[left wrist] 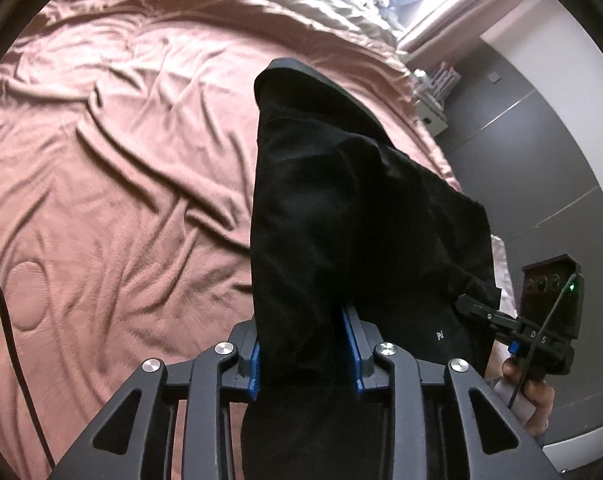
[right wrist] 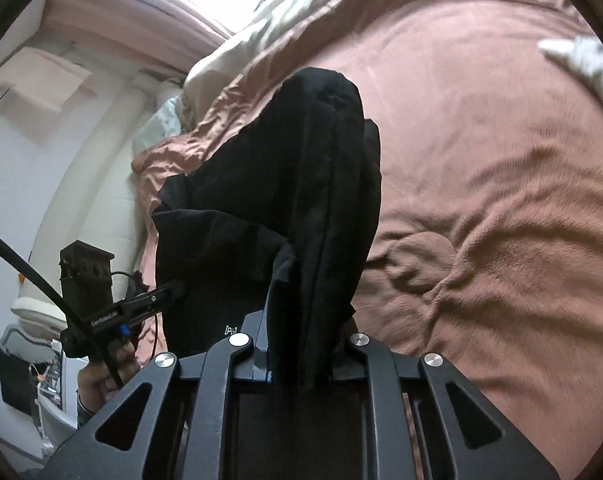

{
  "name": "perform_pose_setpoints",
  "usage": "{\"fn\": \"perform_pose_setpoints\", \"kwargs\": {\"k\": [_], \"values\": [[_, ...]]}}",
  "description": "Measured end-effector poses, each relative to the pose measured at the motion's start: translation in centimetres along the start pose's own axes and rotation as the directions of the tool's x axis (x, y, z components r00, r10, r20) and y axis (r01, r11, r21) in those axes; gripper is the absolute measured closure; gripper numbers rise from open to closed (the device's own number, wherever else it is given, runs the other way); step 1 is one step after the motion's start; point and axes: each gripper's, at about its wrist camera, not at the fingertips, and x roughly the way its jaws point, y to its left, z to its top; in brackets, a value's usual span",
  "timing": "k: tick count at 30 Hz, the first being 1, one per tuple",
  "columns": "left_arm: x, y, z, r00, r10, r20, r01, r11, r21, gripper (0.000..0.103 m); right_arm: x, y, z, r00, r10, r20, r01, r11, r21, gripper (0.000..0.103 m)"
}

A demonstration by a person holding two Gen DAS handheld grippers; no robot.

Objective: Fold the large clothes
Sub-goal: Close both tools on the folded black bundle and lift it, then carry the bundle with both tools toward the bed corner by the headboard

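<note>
Here both grippers slant downward over the bed, each clamped on the same black garment (left wrist: 341, 208). The left gripper (left wrist: 305, 344) pinches a thick fold between blue pads; the right gripper (right wrist: 301, 344) squeezes a bunched, ribbed edge. The soft matte cloth hangs between them above the rumpled, satiny pink bedspread (left wrist: 113, 152).

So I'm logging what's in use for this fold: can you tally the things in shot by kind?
Black garment: 1, held up between both
Handheld grippers: 2, left gripper and right gripper
Pinkish-brown bed cover: 1
Total: 4
</note>
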Motion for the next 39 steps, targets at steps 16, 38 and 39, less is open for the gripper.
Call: {"fn": "perform_pose_setpoints", "kwargs": {"k": [16, 38, 39], "values": [[-17.6, -4.0, -1.1, 0.961, -0.056, 0.271, 0.047, 0.998, 0.04, 0.074, -10.6, 14.0, -5.5, 0.99, 0.049, 0.132, -0.017, 0.972, -0.234, 0.089], [-41.6, 2.1, -5.5, 0.821, 0.016, 0.57, 0.004, 0.999, -0.034, 0.074, -10.8, 34.7, -11.4, 0.972, 0.213, 0.101, -0.136, 0.855, -0.5, 0.089], [-42.8, 2.6, -5.9, 0.814, 0.027, 0.58, -0.003, 0.999, -0.043, 0.074, -10.5, 35.5, -11.8, 0.97, 0.222, 0.094, -0.145, 0.849, -0.508, 0.089]]}}
